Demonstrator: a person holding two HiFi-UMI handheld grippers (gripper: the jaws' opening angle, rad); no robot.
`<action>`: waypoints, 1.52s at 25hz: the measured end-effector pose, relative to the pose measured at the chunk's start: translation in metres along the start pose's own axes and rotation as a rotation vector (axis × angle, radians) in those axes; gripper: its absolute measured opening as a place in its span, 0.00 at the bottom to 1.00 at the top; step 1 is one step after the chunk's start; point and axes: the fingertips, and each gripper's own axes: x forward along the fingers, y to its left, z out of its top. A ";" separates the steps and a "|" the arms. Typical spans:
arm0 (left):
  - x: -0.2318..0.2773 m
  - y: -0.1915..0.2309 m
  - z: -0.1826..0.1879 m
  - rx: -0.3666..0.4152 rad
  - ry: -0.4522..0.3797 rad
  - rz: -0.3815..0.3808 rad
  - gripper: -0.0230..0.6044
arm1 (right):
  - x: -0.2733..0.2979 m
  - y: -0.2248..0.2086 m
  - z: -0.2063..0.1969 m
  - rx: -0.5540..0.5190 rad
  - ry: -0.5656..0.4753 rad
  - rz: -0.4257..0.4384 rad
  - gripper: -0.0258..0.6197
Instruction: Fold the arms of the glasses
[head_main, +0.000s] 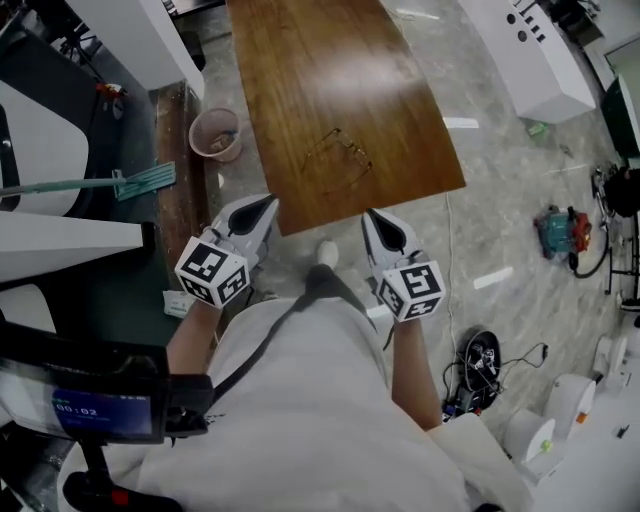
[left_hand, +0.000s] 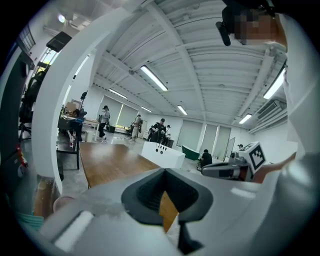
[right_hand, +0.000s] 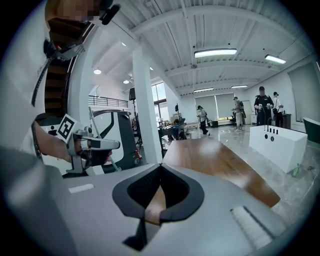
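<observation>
Left to right, head view:

- Far left of the left gripper (head_main: 268, 204): a teal mop (head_main: 143, 181) lying flat, then a pink bucket (head_main: 215, 133) on the floor, ahead and to the left of the gripper's tip.
- Left gripper: jaws shut, nothing between them. Its own view shows the pads closed together, with only a sliver of wood showing through the notch. The tip sits at the near left corner of the table (head_main: 330, 70), and the marker cube (head_main: 212, 272) is behind it at the wrist.
- Glasses (head_main: 338, 158): flat on the table, ahead of both grippers and between their lines, slightly toward the right one. They are well apart from both tips and nothing touches them. The arms look spread, not folded (thin wire frame, so I can't make out detail). I can't make them out in either gripper view.
- Right gripper (head_main: 371, 216): jaws shut and empty as well, the same picture in its own view. The tip is at the table's near edge, level with the left gripper and roughly parallel to it.
- Right of the right gripper: a white cabinet (head_main: 540, 55) ahead beyond the table, a teal-and-orange tool (head_main: 558, 232) out to the side on the floor, and a cable bundle (head_main: 478, 360) back beside the wrist.

Each gripper view catches the other gripper off to the side, with the table stretching ahead.
</observation>
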 end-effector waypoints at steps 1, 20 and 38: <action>0.011 0.002 0.003 -0.004 -0.003 0.007 0.04 | 0.006 -0.011 0.003 -0.008 0.008 0.014 0.05; 0.140 0.021 0.008 -0.025 0.055 0.179 0.04 | 0.082 -0.150 -0.011 -0.056 0.150 0.190 0.05; 0.169 0.093 -0.062 -0.044 0.229 0.117 0.04 | 0.162 -0.156 -0.052 -0.069 0.302 0.076 0.10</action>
